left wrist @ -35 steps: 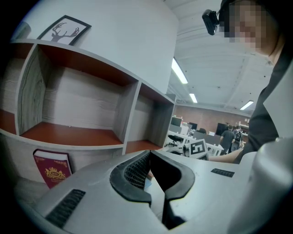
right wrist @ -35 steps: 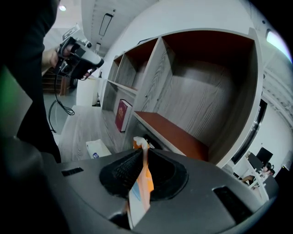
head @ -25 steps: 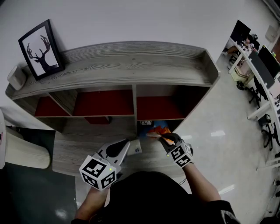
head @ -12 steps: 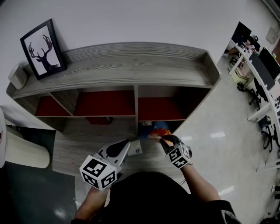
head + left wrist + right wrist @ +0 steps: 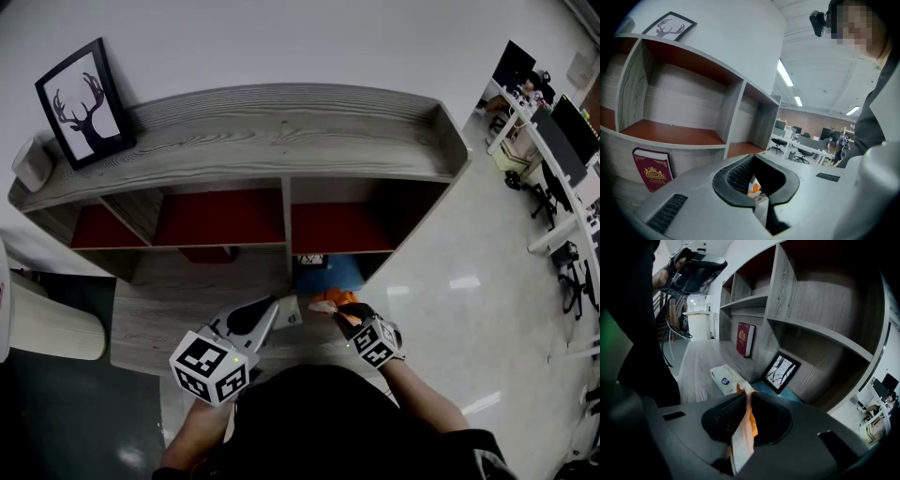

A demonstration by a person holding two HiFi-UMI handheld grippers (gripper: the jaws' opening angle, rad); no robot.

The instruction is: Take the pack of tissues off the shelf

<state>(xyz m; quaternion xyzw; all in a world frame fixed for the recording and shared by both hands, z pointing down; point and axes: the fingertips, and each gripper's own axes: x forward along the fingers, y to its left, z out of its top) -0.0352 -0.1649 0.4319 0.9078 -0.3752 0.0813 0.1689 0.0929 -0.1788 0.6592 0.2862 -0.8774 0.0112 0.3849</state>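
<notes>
My right gripper (image 5: 339, 311) is shut on a thin orange-and-white pack of tissues (image 5: 326, 302), held in front of the shelf unit (image 5: 281, 141), just outside its lower right compartment. In the right gripper view the pack (image 5: 740, 442) stands on edge, pinched between the jaws of the right gripper (image 5: 746, 401). My left gripper (image 5: 272, 307) hovers to the left over the low wooden ledge (image 5: 178, 309). Its jaws are shut with nothing in them, and in its own view the left gripper (image 5: 761, 206) points at the shelf.
A white packet with a blue logo (image 5: 725, 379) lies on the ledge between the grippers. A red book (image 5: 745, 339) and a framed picture (image 5: 780, 372) lean under the shelf, beside something blue (image 5: 333, 274). A deer picture (image 5: 80, 101) stands on top. Office desks (image 5: 553, 141) are at right.
My right gripper has come down and toward me with the pack, away from the lower compartment. The left gripper has stayed where it was.
</notes>
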